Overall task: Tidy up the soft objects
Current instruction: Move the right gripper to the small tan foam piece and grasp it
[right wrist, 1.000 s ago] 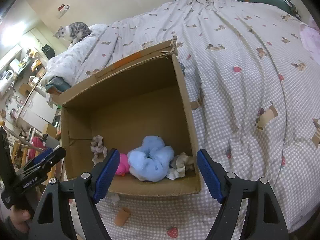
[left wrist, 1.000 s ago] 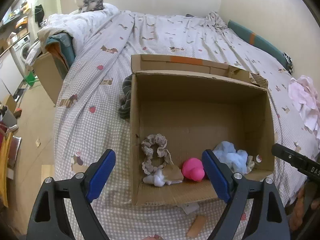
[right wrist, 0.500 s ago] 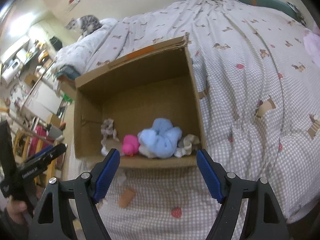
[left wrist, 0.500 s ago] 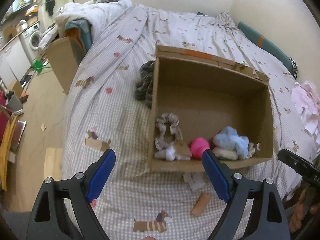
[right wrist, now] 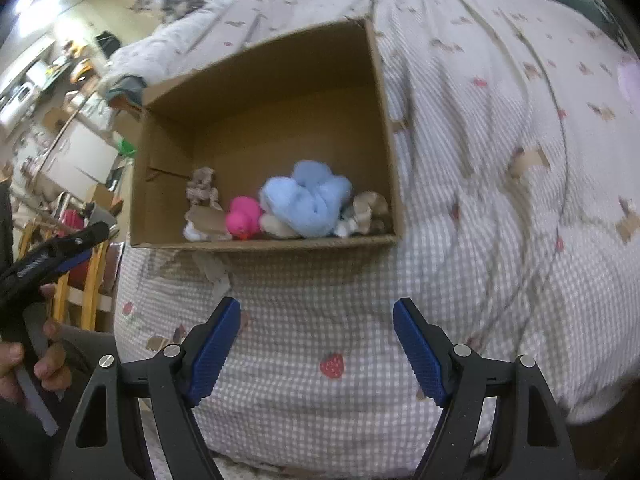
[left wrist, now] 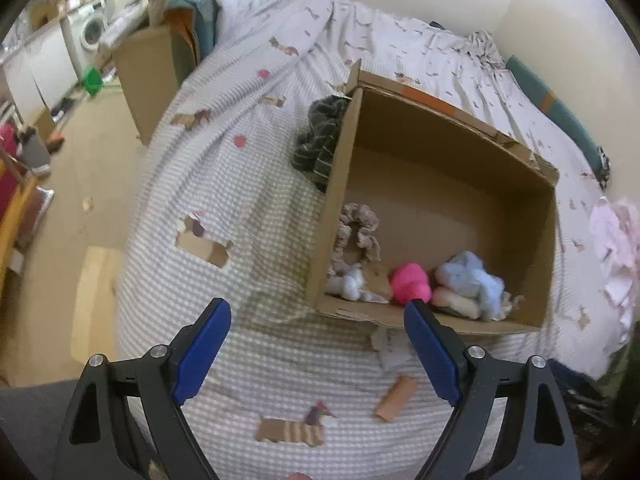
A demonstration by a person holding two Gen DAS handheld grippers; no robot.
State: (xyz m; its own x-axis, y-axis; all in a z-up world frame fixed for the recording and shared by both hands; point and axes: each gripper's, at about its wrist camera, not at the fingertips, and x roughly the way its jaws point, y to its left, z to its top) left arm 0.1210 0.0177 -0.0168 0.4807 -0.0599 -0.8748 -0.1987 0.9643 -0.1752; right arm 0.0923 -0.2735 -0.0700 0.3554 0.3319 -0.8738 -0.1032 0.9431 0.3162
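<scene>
On the bed (left wrist: 280,184), an open box (left wrist: 548,248) holds a pink duck (left wrist: 410,286) beside a blue scrunchie (right wrist: 310,200). Left gripper (left wrist: 318,346) and right gripper (right wrist: 316,342) hover before it, jaws apart, empty.

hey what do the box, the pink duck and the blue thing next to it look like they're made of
Box: corrugated cardboard, matte brown, with torn, frayed edges. Pink duck: probably rubber or soft plastic, going by its smooth, even surface. Blue thing: plush or fleece fabric, fuzzy and bunched into soft folds.

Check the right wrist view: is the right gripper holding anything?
No, the right gripper is open and empty over the bedspread, short of the cardboard box.
</scene>
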